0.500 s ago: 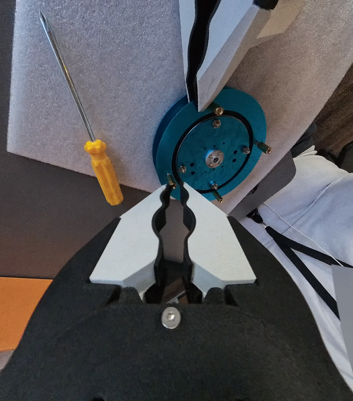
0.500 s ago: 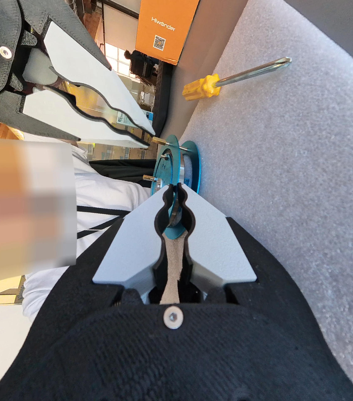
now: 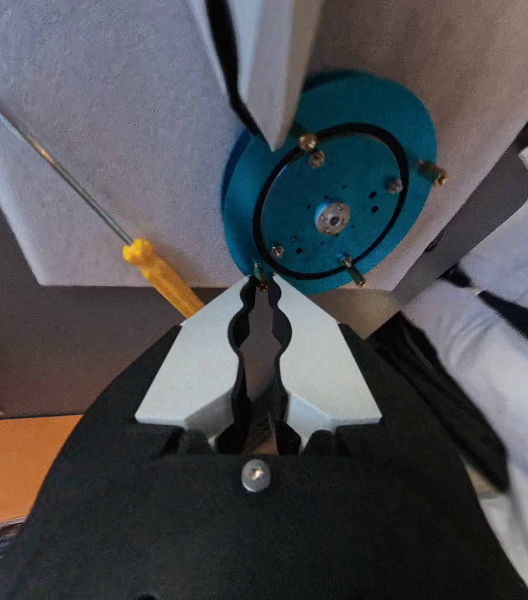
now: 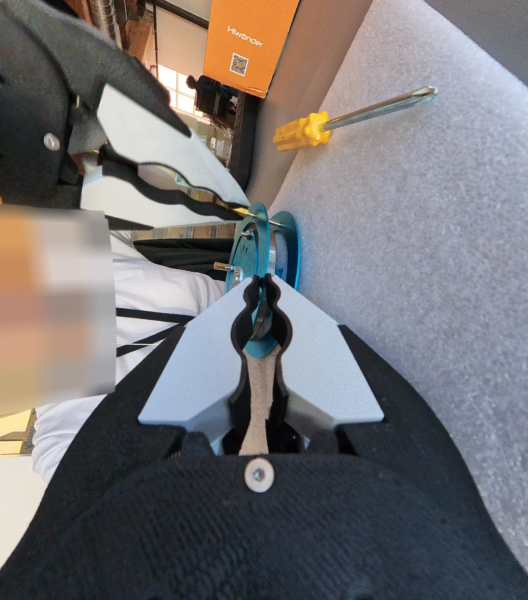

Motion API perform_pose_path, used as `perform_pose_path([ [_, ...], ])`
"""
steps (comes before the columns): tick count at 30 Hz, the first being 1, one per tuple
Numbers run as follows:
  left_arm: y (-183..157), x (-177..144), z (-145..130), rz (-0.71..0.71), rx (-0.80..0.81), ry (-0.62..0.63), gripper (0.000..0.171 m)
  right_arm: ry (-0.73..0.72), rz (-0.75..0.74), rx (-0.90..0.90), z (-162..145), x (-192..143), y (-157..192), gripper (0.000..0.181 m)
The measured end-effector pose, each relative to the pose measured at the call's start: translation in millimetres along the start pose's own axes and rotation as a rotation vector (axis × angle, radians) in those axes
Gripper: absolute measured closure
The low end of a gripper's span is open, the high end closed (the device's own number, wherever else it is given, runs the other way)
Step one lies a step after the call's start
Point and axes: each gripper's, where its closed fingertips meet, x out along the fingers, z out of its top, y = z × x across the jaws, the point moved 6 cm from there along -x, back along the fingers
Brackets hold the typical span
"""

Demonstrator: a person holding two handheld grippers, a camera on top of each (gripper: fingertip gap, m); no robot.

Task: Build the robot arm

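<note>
Left wrist view was motion-blurred. Left gripper was nearly closed, pinching a small brass standoff at the near rim of the blue round two-plate metal assembly. Right gripper clamped that assembly's upper plate edge, above grey foam sheet. Yellow-handled screwdriver lay far beyond.

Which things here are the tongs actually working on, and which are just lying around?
In use:
- blue disc assembly, edge clamped by right tongs
- brass standoff at its rim, pinched by left tongs

Lying about:
- yellow screwdriver on the foam sheet
- orange box
</note>
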Motion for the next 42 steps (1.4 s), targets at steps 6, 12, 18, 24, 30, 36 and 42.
perform_pose_path([
  [6,-12.5,2.8,-0.4,0.358,0.7,0.094,0.167,-0.004,0.004,-0.005,-0.3,-0.5,0.1,0.179],
  [12,-8.7,-7.0,-2.9,0.328,0.557,-0.009,0.147,0.0,0.0,-0.001,-0.1,-0.1,0.0,0.179],
  [18,7.6,-15.5,-4.5,-0.118,-0.189,-0.131,0.144,0.002,-0.001,0.003,-0.1,0.0,-0.1,0.179],
  [24,7.6,-3.8,-3.1,-0.142,-0.212,-0.092,0.165,-0.001,-0.002,0.001,-0.1,0.0,-0.1,0.179],
  [30,-0.8,-3.2,2.1,0.081,0.119,0.026,0.167,-0.002,-0.002,0.003,0.1,0.2,-0.3,0.179],
  [36,-16.9,3.2,-3.2,0.518,0.888,0.169,0.167,-0.003,-0.001,0.004,0.2,0.1,-0.2,0.179],
  [42,-7.5,-6.3,-6.8,0.401,0.588,0.116,0.121,-0.001,-0.004,0.008,0.3,0.3,-0.3,0.179],
])
